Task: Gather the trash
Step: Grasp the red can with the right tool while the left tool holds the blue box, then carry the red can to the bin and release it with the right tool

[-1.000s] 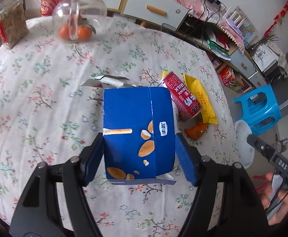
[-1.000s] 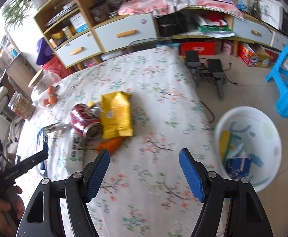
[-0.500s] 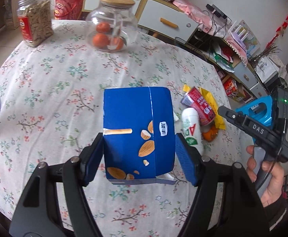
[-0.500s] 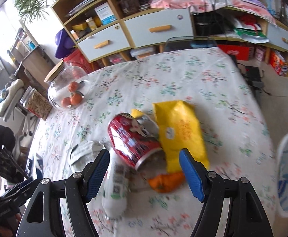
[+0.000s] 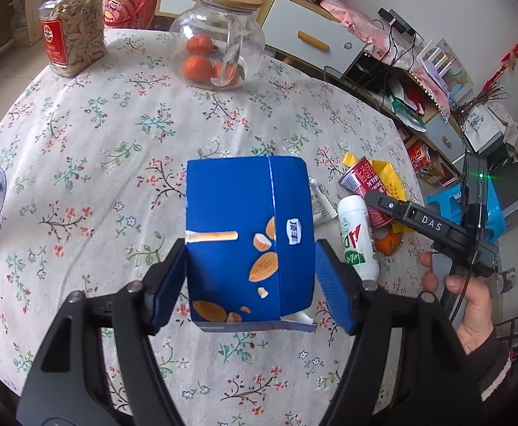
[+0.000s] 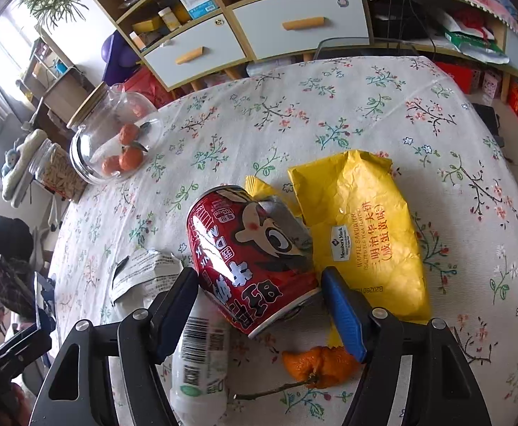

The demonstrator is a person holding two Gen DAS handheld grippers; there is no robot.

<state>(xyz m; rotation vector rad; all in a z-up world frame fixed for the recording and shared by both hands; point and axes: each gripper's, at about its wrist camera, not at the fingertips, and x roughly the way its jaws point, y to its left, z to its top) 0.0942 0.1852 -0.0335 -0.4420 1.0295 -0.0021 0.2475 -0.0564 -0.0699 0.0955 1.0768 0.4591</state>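
You're mid-pickup w/ both hands: your left tongs are clamped on a blue snack box, held up clear of the bench, while your right tongs sit astride a red drink can and their jaws are closing, the can between them but gaps visible at both pads, so no grip yet. Judging by this, the step in hand is grabbing the can. Next move likely calls for finishing the squeeze on the can's round sides near its open end, lifting straight so it doesn't roll out, then carrying both items to wherever the trash goes; no bin shows in either view. How the trash looks: the can lies on its side, dented near the far end, glossy red w/ a cartoon face & white lettering. Touching its left side is a white plastic bottle w/ a barcode label, also lying down. Just right of the can, a crinkled yellow snack wrapper lies flat. Near the right pad, a piece of orange peel w/ a thin twig. A torn grey-white wrapper sits to the can's left. The box is dark blue card printed w/ almonds, its near flap open. All loose trash is clustered on the floral-cloth bench, well apart from a glass jar holding oranges at the far side.
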